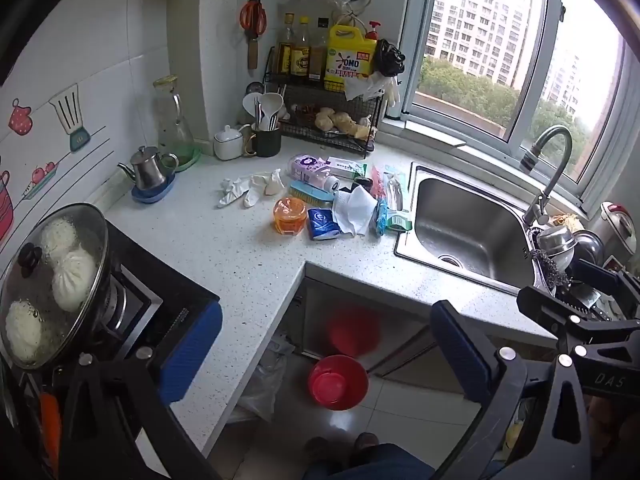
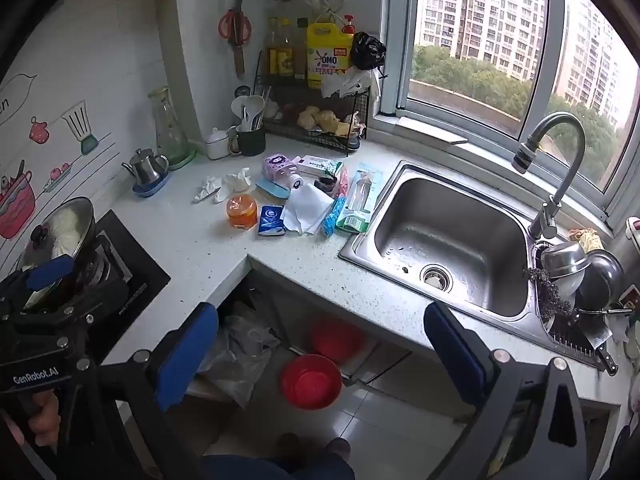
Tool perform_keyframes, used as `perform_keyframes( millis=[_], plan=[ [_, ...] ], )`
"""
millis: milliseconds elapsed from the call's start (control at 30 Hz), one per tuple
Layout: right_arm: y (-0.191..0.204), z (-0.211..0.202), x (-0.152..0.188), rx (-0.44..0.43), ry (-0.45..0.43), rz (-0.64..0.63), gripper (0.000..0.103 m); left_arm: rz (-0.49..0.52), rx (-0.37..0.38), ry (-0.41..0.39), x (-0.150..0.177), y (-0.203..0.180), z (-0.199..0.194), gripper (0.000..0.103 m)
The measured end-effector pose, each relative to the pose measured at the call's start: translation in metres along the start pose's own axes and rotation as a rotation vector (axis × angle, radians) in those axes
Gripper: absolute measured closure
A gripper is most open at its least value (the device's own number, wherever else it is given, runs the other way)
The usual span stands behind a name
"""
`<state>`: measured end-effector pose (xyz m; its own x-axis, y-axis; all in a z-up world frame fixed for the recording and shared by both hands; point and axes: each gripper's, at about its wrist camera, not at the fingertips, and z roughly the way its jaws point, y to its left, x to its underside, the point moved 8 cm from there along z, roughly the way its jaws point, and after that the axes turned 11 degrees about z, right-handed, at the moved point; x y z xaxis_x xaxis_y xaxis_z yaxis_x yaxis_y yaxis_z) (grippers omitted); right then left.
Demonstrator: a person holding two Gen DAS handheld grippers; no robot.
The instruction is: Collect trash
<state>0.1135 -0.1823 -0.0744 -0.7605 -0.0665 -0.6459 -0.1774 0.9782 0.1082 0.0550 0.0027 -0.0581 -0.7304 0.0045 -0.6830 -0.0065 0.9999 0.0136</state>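
A litter of items lies on the white counter (image 1: pixel 248 264) left of the sink: crumpled white gloves (image 1: pixel 248 186), a white tissue (image 1: pixel 354 208), a blue tissue pack (image 1: pixel 322 224), an orange jar (image 1: pixel 290 216), a blue brush (image 1: pixel 310 194), a purple bottle (image 1: pixel 312 170) and plastic packets (image 1: pixel 394 200). The same pile shows in the right wrist view, with the tissue (image 2: pixel 306 208) in its middle. My left gripper (image 1: pixel 326 356) is open and empty, held back over the floor. My right gripper (image 2: pixel 320 354) is open and empty too. A clear plastic bag (image 2: pixel 240 356) sits under the counter.
A steel sink (image 2: pixel 452 240) with a tap (image 2: pixel 556 160) is at the right. A lidded pan of buns (image 1: pixel 52 280) sits on the stove at the left. A red basin (image 1: pixel 338 380) lies on the floor. A rack of bottles (image 1: pixel 328 80) stands at the back.
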Motion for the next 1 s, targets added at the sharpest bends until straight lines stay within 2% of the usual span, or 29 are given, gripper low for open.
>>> perform_keyframes(
  millis=[133,167,1000],
  plan=[
    [-0.001,0.0,0.0,-0.003,0.003,-0.003,0.0,0.023,-0.009,-0.004,0.003,-0.004,-0.002,0.0],
    [-0.001,0.001,0.0,-0.003,0.003,-0.005,0.0,0.03,-0.015,0.017,0.003,-0.007,0.003,0.0],
    [-0.002,0.003,0.0,-0.022,0.011,0.009,0.0,0.04,-0.012,0.013,0.004,-0.006,0.007,0.0]
  ],
)
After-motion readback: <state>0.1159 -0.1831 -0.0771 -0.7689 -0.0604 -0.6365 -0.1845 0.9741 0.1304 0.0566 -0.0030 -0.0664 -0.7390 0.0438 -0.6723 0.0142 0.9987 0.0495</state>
